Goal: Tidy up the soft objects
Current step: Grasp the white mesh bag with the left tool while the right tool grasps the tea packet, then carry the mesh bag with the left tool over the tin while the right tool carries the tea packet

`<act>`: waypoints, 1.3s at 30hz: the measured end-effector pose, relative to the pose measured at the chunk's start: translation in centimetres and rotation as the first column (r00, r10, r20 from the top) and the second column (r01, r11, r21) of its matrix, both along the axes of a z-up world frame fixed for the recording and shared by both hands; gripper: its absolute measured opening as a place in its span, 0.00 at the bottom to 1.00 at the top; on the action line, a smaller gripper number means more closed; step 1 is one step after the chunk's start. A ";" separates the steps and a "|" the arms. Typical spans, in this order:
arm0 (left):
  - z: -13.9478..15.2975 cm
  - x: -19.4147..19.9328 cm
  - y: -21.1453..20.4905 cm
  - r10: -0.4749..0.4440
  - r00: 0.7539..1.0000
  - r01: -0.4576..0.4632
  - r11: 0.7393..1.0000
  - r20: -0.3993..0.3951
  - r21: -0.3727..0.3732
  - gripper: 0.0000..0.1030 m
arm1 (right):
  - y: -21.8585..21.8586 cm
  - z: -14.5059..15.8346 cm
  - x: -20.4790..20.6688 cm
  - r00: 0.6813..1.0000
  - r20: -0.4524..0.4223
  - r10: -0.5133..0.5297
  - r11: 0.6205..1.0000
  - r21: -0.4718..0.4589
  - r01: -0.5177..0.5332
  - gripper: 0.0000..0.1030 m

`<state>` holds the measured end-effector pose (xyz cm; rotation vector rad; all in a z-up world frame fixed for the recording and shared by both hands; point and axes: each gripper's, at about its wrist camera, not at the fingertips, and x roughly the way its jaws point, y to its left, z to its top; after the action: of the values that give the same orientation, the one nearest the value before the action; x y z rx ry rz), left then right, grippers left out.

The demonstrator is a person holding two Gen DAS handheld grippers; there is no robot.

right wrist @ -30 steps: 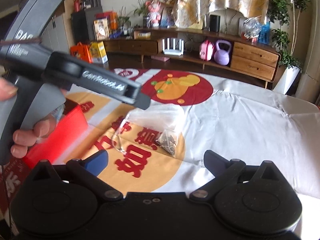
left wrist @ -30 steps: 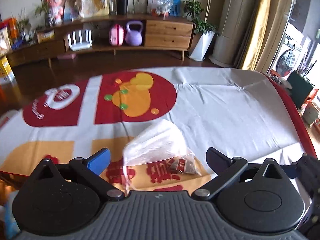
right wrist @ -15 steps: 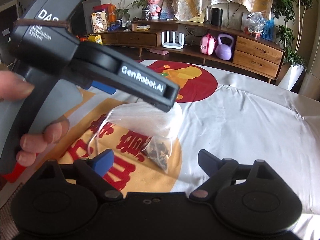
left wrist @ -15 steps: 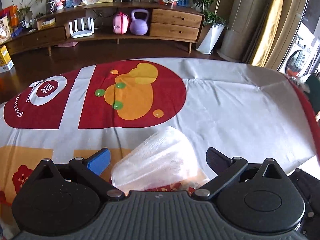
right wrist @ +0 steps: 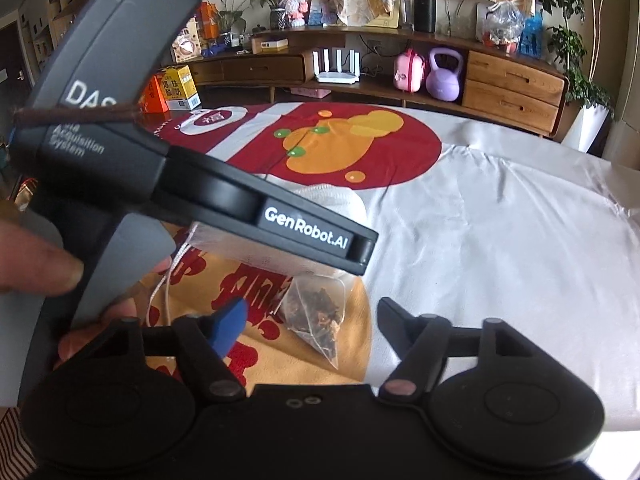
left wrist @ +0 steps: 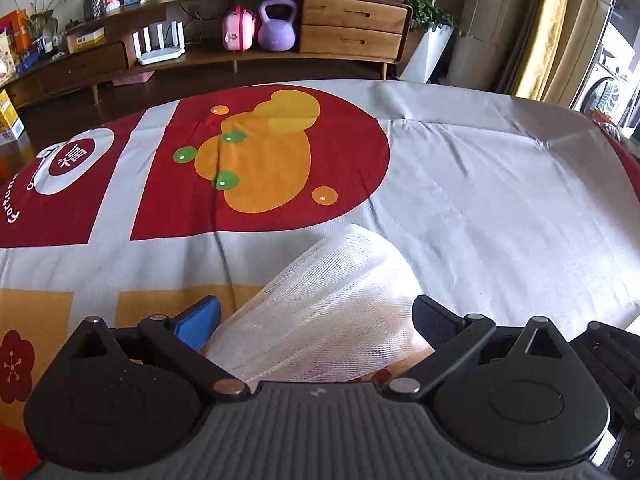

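A white mesh drawstring bag [left wrist: 332,304] lies on the printed tablecloth [left wrist: 480,208]. My left gripper [left wrist: 316,320] is open, its fingers on either side of the bag. In the right wrist view the bag [right wrist: 280,256] is partly hidden under the left gripper's body [right wrist: 200,196], with its white drawstring [right wrist: 168,280] hanging out. A pyramid tea bag [right wrist: 320,312] with dark leaves lies just in front of the mesh bag. My right gripper [right wrist: 312,320] is open, its fingers astride the tea bag.
The tablecloth has a red circle with an orange gourd print [left wrist: 260,160]. Beyond the table stands a wooden shelf unit [left wrist: 348,24] with a purple kettlebell [left wrist: 277,26] and a pink case [left wrist: 239,28]. Curtains [left wrist: 548,28] hang at the right.
My left gripper has moved forward and down over the mesh bag, which now lies between its fingers. My right gripper has come closer to the tea bag.
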<state>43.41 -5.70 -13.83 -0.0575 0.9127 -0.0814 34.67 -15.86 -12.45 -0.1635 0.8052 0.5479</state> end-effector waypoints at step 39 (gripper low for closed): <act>3.5 -7.5 0.3 -0.031 0.997 0.032 0.999 0.072 -0.025 0.10 | -2.4 4.0 -4.1 0.995 0.012 -0.096 0.993 0.066 0.095 0.12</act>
<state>35.91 -5.39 -10.31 -0.0642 0.8407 -0.1240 30.58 -18.25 -8.46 -0.0687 0.7755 0.4819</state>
